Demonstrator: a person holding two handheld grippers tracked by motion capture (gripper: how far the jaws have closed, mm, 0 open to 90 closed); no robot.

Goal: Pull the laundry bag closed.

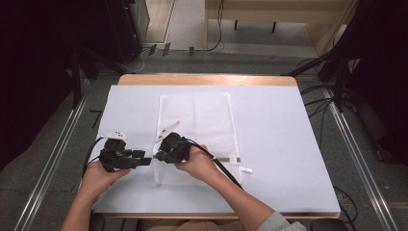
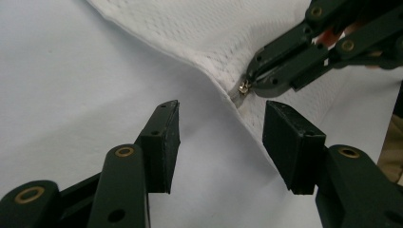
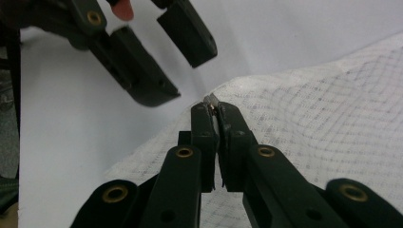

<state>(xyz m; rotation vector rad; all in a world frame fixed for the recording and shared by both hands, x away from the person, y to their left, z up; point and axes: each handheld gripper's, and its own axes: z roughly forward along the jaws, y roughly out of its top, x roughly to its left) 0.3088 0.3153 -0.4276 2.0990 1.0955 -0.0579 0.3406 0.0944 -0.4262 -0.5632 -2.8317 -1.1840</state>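
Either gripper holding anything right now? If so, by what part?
The right gripper is shut on the small metal zipper pull at the edge of the white mesh bag. The left gripper is open, holding nothing, its jaws near that edge.

- The high view looks forward and down from above the person's side, taking in the whole table (image 1: 269, 144) from some way off.
- The left gripper view rides low and close, facing along its jaws toward the white mesh bag (image 2: 199, 33).
- The right gripper view sits just as close, facing the opposite way.
- All three share the mesh bag's near left corner, where the right gripper (image 3: 215, 108) and left gripper (image 2: 221, 137) meet.
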